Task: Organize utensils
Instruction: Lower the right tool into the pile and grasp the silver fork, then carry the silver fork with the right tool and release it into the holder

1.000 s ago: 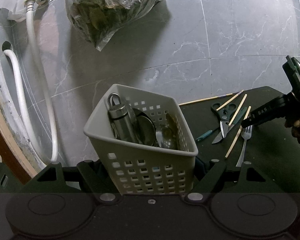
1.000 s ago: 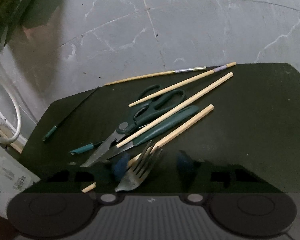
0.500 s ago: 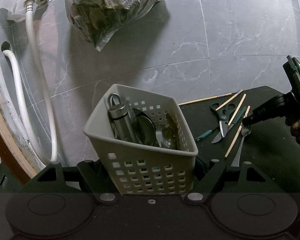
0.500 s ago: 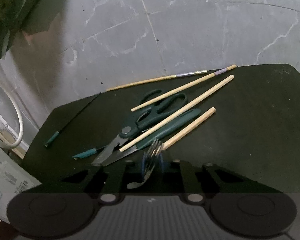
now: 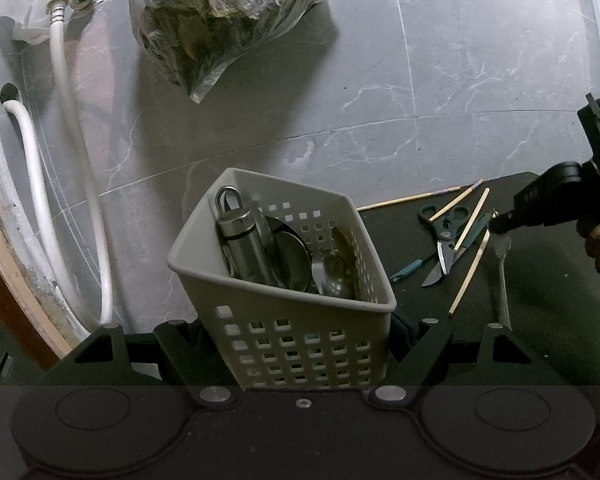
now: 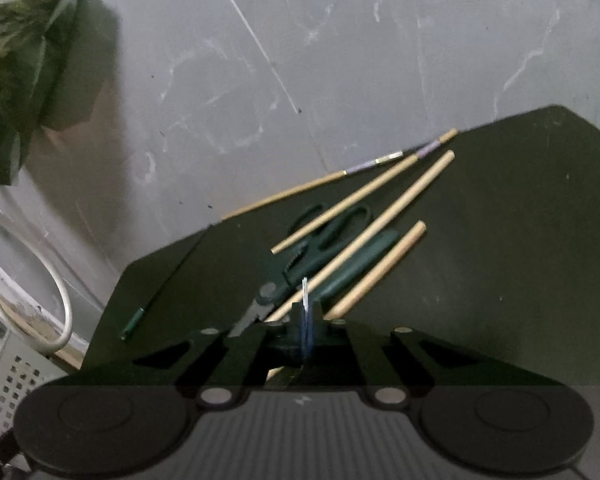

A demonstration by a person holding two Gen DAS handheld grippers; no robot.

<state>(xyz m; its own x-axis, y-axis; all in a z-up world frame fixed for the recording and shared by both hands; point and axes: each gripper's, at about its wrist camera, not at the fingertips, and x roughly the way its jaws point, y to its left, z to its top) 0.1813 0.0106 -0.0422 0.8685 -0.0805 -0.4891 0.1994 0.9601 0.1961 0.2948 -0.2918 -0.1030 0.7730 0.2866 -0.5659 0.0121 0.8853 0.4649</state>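
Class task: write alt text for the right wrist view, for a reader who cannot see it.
The right gripper, jaws shut, pinches a metal fork edge-on above a dark mat. Beyond it lie wooden chopsticks, green-handled scissors and a green-handled knife, with grey marble floor behind.

Two forward, downward-tilted wrist fisheyes, close over the dark mat [image 5: 548, 280], both showing the scissors [image 6: 320, 236].

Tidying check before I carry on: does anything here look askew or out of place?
Yes. The basket is tilted between the left gripper's fingers. Loose chopsticks lie criss-crossed over the scissors on the black mat, one poking off its edge. The right gripper is shut on the fork.
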